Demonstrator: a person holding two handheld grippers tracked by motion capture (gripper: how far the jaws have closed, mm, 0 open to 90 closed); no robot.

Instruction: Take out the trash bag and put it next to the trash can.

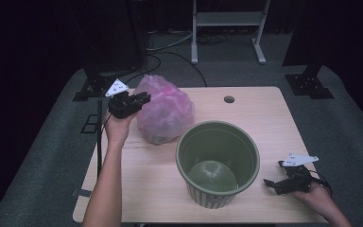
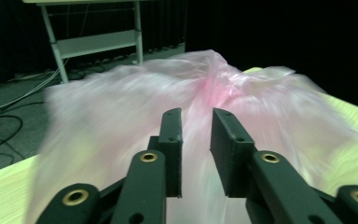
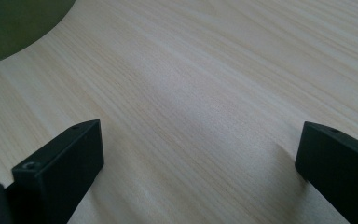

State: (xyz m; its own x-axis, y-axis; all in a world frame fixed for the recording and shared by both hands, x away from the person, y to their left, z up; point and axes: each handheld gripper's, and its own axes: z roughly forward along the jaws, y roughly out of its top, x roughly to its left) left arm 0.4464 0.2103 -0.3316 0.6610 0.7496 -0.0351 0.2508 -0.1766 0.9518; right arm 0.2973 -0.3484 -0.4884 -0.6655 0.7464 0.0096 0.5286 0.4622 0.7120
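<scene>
Looking across the three views, we list things from largest to smallest.
Table: we see the pale wooden table (image 1: 264,118) whole in the high view; the right gripper view gives us its grain close up.
Bin: the green ribbed bin (image 1: 217,163) stands upright near the middle of the table, open and hollow; in the right gripper view we catch just a dark green curve of it in the upper left corner.
Bag: the pink plastic bag (image 1: 165,109) sits on the table's far left part, just beside the bin's far-left rim; the left gripper view shows us its gathered, blurred top (image 2: 205,88), which the high view does not resolve.
Left gripper: the left gripper (image 1: 139,100) is at the bag's upper left side; its jaws stand a narrow gap apart, with bag film showing in the gap, and we see no pad pressing on it.
Right gripper: the right gripper (image 1: 274,182) rests low on the table right of the bin, jaws wide apart with bare wood between them.
</scene>
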